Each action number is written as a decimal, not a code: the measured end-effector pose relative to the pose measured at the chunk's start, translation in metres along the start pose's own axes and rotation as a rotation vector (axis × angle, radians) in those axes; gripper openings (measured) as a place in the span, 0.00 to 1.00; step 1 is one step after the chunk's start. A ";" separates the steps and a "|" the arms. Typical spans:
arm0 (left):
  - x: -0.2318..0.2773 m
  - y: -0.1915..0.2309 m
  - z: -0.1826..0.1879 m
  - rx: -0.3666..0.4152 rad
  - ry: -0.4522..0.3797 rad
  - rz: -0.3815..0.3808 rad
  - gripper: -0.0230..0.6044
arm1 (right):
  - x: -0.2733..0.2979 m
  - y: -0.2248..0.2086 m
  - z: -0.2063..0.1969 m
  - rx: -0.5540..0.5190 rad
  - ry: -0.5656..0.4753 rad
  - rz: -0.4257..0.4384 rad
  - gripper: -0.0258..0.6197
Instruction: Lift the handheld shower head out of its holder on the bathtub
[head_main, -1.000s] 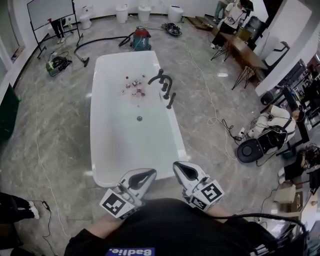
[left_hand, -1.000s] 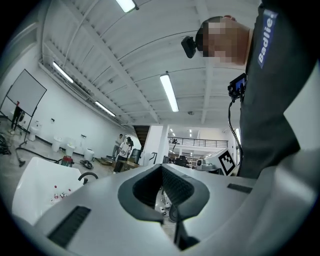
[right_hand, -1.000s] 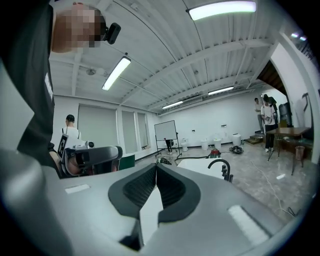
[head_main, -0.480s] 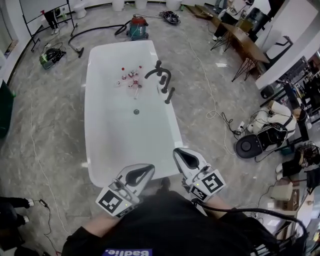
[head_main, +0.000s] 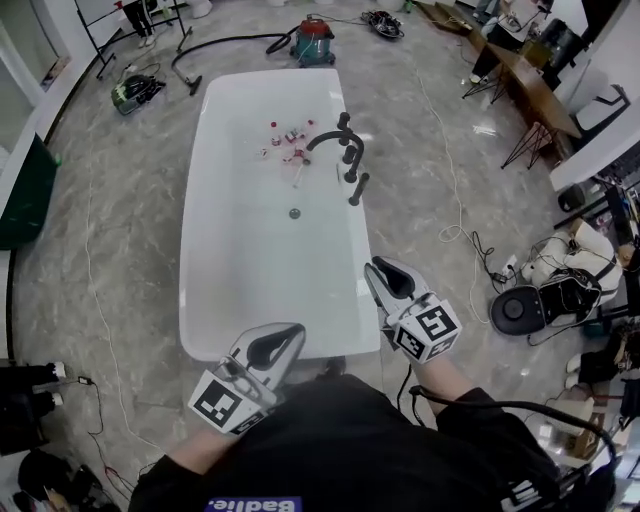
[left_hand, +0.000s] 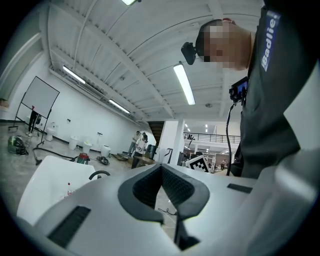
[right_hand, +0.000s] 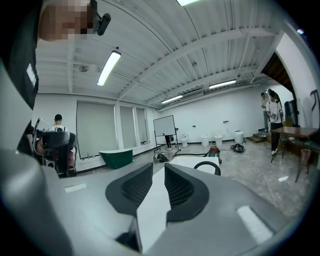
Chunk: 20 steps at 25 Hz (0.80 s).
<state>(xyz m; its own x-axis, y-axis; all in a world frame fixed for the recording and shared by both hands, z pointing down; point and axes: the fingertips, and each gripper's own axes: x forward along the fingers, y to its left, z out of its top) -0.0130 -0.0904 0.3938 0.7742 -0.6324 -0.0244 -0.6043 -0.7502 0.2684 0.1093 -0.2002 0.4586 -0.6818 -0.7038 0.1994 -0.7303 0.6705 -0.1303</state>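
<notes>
Nothing lifted yet: the shower head (head_main: 358, 189) sits in its holder on the bathtub (head_main: 270, 78) rim, well apart from both grippers. The left gripper (head_main: 292, 330) is pressed together and empty. The right gripper (head_main: 378, 266) has just been opening slightly, with nothing between its jaws. Approach, grasp and lift all remain.

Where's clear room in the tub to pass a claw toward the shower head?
Bare: the bathtub floor from the drain to the near end, and its left rim. Crowded: small bottles lie in the tub beside the black spout and handheld shower head on the right rim.
</notes>
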 end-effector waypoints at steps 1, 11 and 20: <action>0.005 -0.001 0.001 0.002 0.002 0.015 0.04 | 0.002 -0.011 -0.002 -0.001 0.007 0.002 0.12; 0.035 0.002 0.002 0.023 0.031 0.144 0.04 | 0.042 -0.098 -0.038 -0.033 0.119 0.044 0.26; 0.034 0.016 -0.016 -0.008 0.081 0.213 0.04 | 0.090 -0.164 -0.082 -0.085 0.215 0.010 0.35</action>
<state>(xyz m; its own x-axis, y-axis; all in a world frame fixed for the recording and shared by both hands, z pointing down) 0.0068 -0.1215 0.4125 0.6418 -0.7587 0.1115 -0.7548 -0.5993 0.2666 0.1708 -0.3542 0.5770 -0.6572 -0.6371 0.4026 -0.7116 0.7006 -0.0529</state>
